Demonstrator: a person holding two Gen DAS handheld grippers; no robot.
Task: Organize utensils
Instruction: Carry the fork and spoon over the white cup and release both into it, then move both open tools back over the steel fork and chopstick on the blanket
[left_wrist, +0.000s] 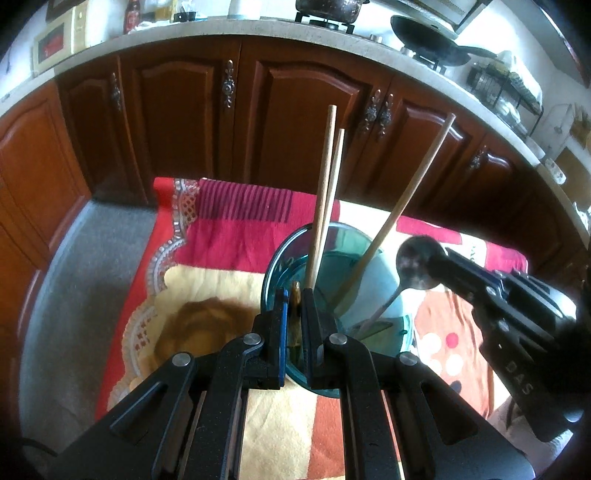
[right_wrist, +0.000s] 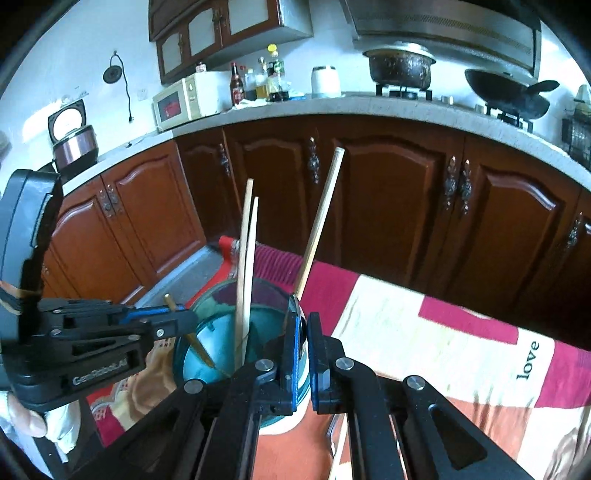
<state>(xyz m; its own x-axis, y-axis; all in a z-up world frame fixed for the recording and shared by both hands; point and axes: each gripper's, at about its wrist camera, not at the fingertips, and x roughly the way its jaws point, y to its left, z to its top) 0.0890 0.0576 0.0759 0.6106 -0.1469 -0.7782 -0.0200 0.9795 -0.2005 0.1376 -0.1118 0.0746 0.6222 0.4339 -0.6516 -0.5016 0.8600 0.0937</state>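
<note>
Left gripper (left_wrist: 294, 295) fingers clamp a dark chopstick (left_wrist: 295, 314) inside teal cup (left_wrist: 273, 258). Right gripper (right_wrist: 303, 321) fingers clamp a spoon (left_wrist: 415, 266) at the cup's right rim.

Three upright chopsticks (left_wrist: 325, 192), one darker stick (right_wrist: 192, 334), one spoon (left_wrist: 415, 264) — one teal cup (left_wrist: 384, 273), two tongs (left_wrist: 293, 295).

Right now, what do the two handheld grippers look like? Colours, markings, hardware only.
Both match: the left gripper and the right gripper have matte black linkage arms with round silver pivot screws and blue strips lining the inner faces of the jaws. Seen from the other camera, the left body carries white "GenRobot.AI" lettering; the right shows embossed letters, only partly legible. A pale glove or sleeve edge shows by the left handle.
</note>
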